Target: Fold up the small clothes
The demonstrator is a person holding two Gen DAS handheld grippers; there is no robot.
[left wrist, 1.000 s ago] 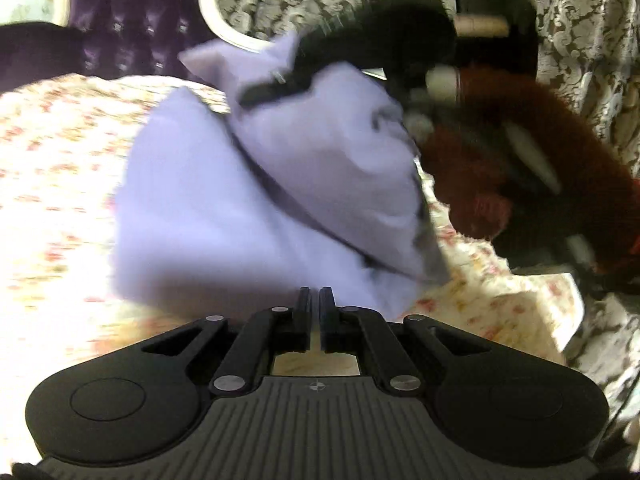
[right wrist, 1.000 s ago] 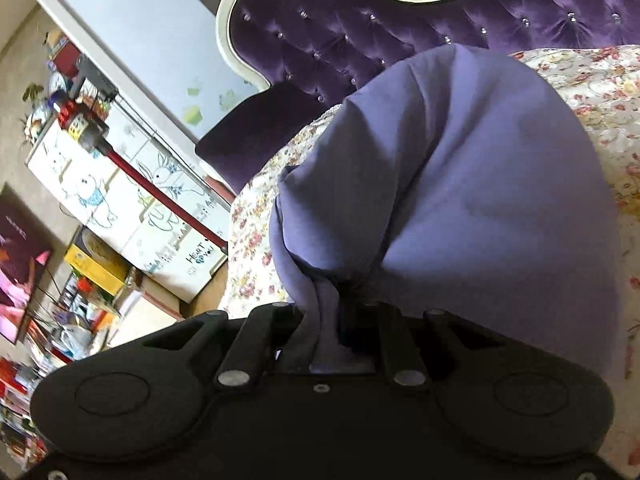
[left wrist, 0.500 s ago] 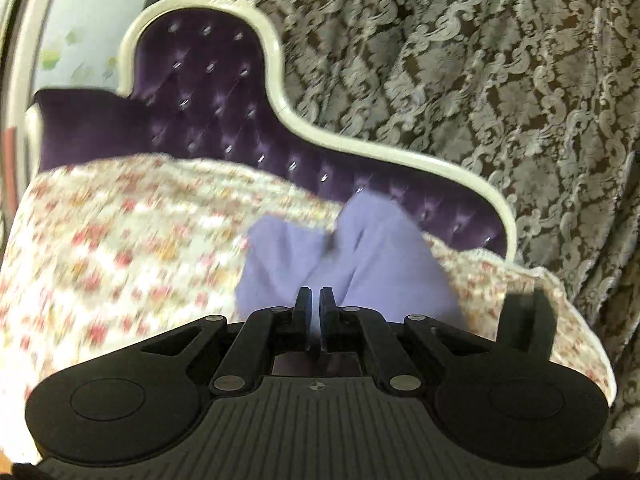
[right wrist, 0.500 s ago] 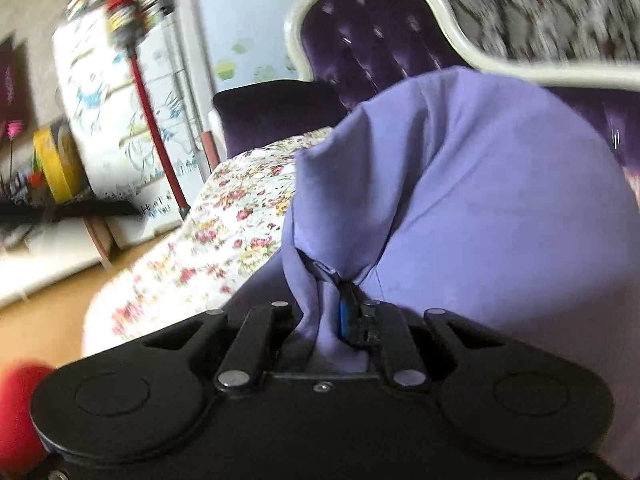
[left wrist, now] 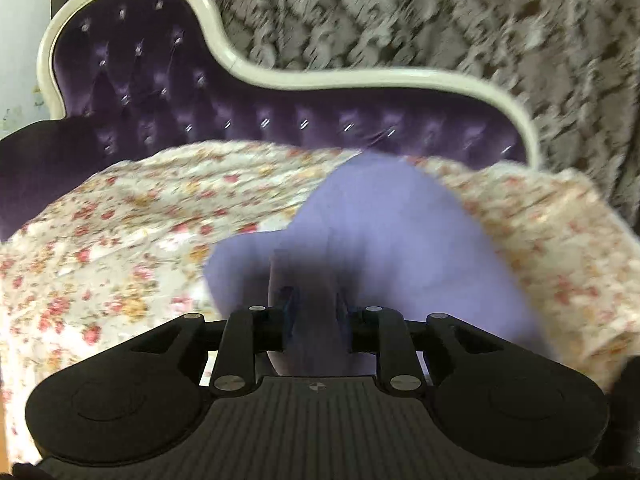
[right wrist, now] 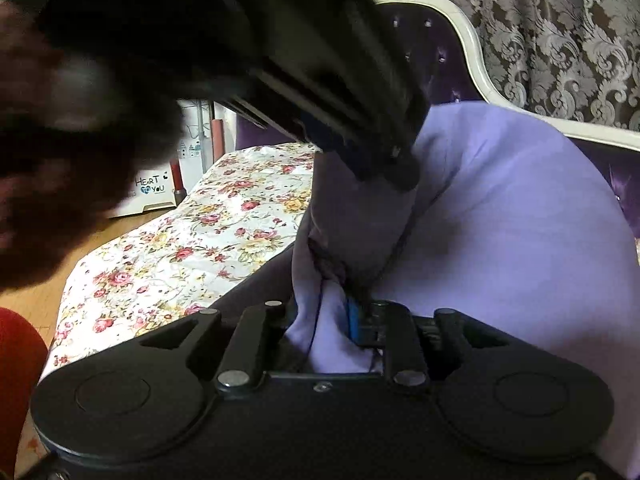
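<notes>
Right now, closest to me, my right gripper (right wrist: 330, 320) has a bunched fold of the lilac garment (right wrist: 500, 216) between its fingers; its jaws have just been opening a little, yet the cloth looks wedged against the blue pad, so I read it as a pinch. My left gripper (left wrist: 316, 312) has also just been opening its jaws: in its own blurred view they stand apart with a ridge of the garment (left wrist: 384, 240) running between them, and I see no pad pressing on it. From the right wrist view that left gripper (right wrist: 372, 160) comes in from above, just over the gathered cloth.

Beyond the fingers, the garment lies heaped and rounded on the bed with the floral sheet (right wrist: 208, 232), toward the headboard end and nearer the sheet's right edge in the left view. Behind it stands the purple tufted headboard (left wrist: 168, 80), then the patterned curtain (right wrist: 560, 40).

I judge the folding barely under way: the garment is bunched rather than flat, with no tidy fold visible, so spreading and folding remain.
</notes>
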